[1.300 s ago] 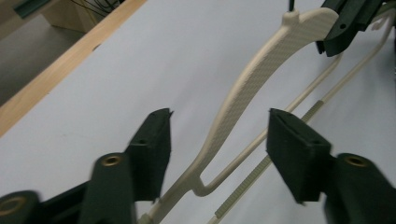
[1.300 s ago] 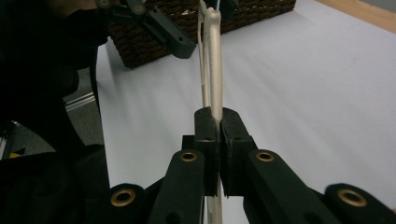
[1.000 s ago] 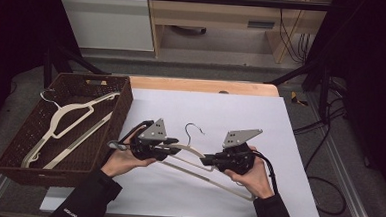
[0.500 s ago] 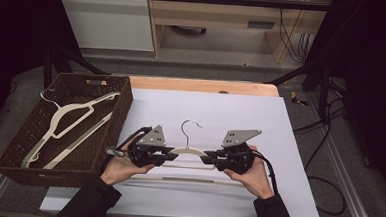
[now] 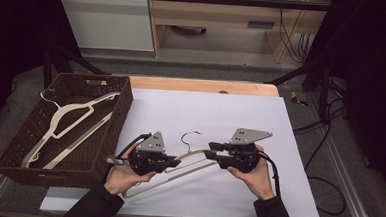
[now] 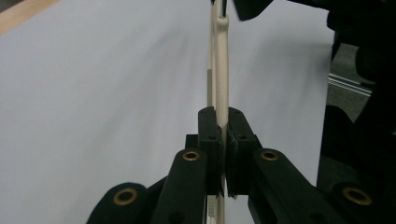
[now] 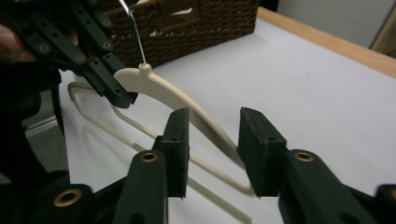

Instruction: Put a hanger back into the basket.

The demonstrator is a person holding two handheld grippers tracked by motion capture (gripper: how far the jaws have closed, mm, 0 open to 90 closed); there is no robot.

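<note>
Hanger (image 5: 191, 158), cream plastic with a wire hook (image 5: 190, 136): held above the white table cover (image 5: 240, 116), near the front edge, between your two grippers. Its long axis runs from near-left to far-right across the cover, left end dipping toward you, right end raised; the hook stands up from the middle and curls toward the far side.

Left gripper (image 6: 223, 154): jaws clamped tight on the hanger's arm, which runs straight up between the pads in the left gripper view. You hold it here, just left of the hook, to carry the weight and steer the tilt.

Right gripper (image 7: 212, 140): jaws parted wide, the hanger's right shoulder (image 7: 187, 105) lying in the gap, seemingly touched by neither pad. Judged as either releasing or merely steadying; the hanger hangs on your left grip alone, so expect it to swing if you move fast.

Wicker basket (image 5: 8, 154): dark brown, at the left of the table, just beside the cover's left edge. Holds a second hanger (image 5: 70, 119) of the same cream kind, lying flat on a diagonal, hook at the far-left corner.

Likely destination: the basket, to the left of your left hand (image 5: 122, 177).
</note>
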